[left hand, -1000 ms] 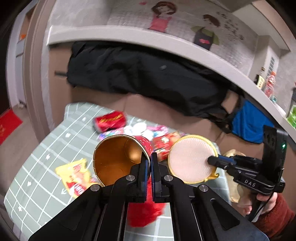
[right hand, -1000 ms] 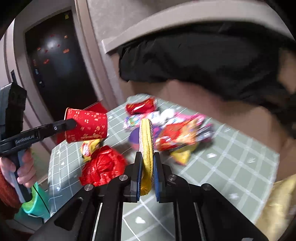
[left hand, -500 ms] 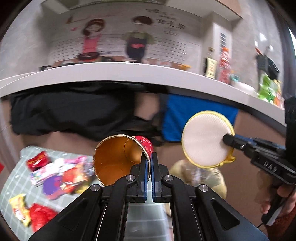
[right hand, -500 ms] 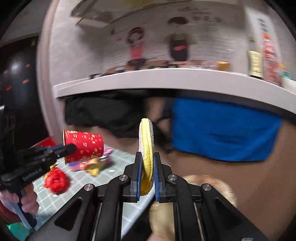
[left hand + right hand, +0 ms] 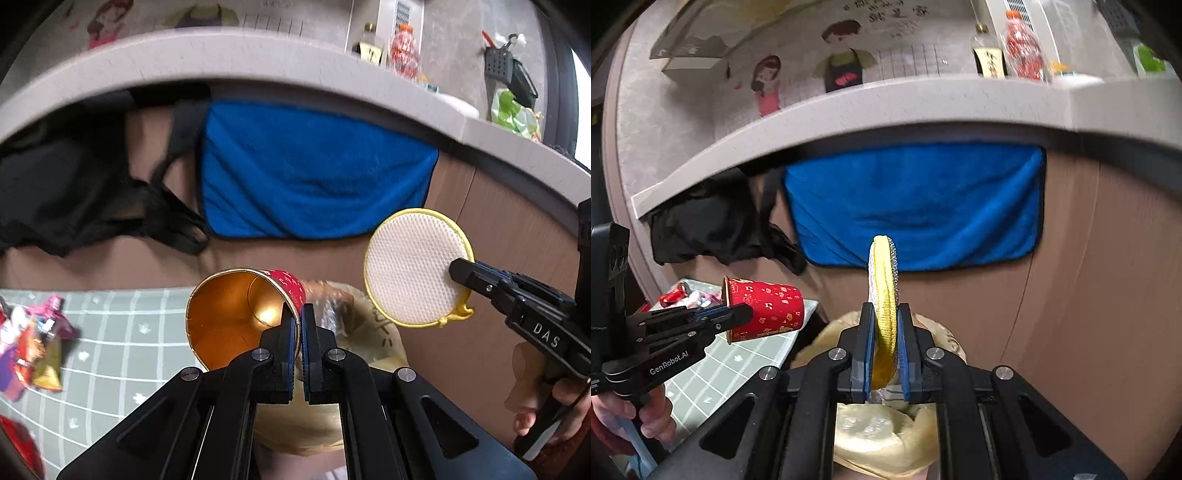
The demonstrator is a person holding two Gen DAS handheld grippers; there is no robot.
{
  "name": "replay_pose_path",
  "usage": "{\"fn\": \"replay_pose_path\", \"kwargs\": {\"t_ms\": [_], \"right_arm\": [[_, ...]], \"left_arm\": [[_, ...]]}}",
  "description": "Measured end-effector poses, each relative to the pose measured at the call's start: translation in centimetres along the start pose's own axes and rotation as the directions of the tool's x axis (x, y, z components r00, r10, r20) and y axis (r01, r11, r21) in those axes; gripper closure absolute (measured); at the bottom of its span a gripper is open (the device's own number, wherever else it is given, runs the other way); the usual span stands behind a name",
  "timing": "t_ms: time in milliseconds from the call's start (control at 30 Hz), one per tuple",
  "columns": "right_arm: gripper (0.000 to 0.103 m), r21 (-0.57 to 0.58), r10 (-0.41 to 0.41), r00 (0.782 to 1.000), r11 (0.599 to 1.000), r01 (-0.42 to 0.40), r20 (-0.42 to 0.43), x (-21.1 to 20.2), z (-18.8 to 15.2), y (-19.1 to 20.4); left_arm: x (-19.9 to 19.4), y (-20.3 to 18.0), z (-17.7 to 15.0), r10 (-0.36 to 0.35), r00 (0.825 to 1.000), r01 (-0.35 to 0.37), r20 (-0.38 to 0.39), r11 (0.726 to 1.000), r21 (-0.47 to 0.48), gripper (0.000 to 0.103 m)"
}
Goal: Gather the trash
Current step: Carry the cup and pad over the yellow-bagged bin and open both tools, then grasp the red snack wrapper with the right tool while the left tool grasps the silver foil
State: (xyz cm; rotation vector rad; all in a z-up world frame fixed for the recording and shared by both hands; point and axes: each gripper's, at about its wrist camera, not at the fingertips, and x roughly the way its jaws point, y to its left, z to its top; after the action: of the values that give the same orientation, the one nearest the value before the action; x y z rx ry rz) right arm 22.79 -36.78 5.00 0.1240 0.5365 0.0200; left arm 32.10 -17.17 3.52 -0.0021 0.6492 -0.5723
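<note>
- Two grippers in play, both loaded and held up in the air off the edge of the green grid-pattern counter (image 5: 122, 332).
- Left gripper (image 5: 297, 321): fingers pressed right together on the rim of a red paper cup (image 5: 236, 317), pinching just the wall of it. Cup lies on its side, gold inside facing the left wrist camera. From the right wrist view the same gripper (image 5: 738, 314) and cup (image 5: 764, 310) show side-on, red with little gold prints, a hand (image 5: 646, 413) on the handle below.
- Right gripper (image 5: 884, 332): fingers clamped on a round scrubbing pad (image 5: 884, 273), yellow trim, seen edge-on and standing upright between them. In the left wrist view the pad (image 5: 410, 266) shows its white mesh face, with the gripper (image 5: 461, 273) biting its lower right edge.
- Right under both grippers there's a crinkly yellowish bag (image 5: 879, 435), open top facing up; it also peeks out behind the cup (image 5: 369, 332).
- Snack wrappers (image 5: 33, 343) are scattered at the far left of the counter, well apart from the cup.
- Background: a blue towel (image 5: 916, 206) and some black cloth (image 5: 713, 225) hang off a grey shelf (image 5: 886, 107), with bottles (image 5: 1019, 48) up top. A bit blurry overall.
</note>
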Motion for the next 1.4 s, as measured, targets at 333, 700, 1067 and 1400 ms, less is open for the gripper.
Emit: {"fn": "replay_pose_path", "kwargs": {"t_ms": [333,700,1067,1400], "right_arm": [[0.092,0.034,0.023,0.996,0.999,-0.021,-0.083,4.6,-2.0,-1.2],[0.089,0.093,0.044,0.956,0.996,-0.018,-0.291,12.0,-5.7,-2.8],[0.089,-0.009,-0.065,0.995,0.998,0.064,-0.072,5.8,-2.8,0.9],[0.089,-0.047,0.198,0.98,0.979,-0.199,-0.029,2.1,0.1,11.6]], "left_arm": [[5.6,0.5,-1.0,-0.051,0.99,0.045,-0.128,0.998,-0.049,0.1],[10.2,3.2,-2.3,-0.201,0.948,0.162,-0.248,0.972,-0.168,0.056],[1.9,8.1,-0.5,-0.046,0.994,0.028,-0.101,0.984,-0.178,0.056],[-11.7,16.4,-3.3,0.209,0.977,-0.195,0.047,0.959,-0.207,0.056]]}}
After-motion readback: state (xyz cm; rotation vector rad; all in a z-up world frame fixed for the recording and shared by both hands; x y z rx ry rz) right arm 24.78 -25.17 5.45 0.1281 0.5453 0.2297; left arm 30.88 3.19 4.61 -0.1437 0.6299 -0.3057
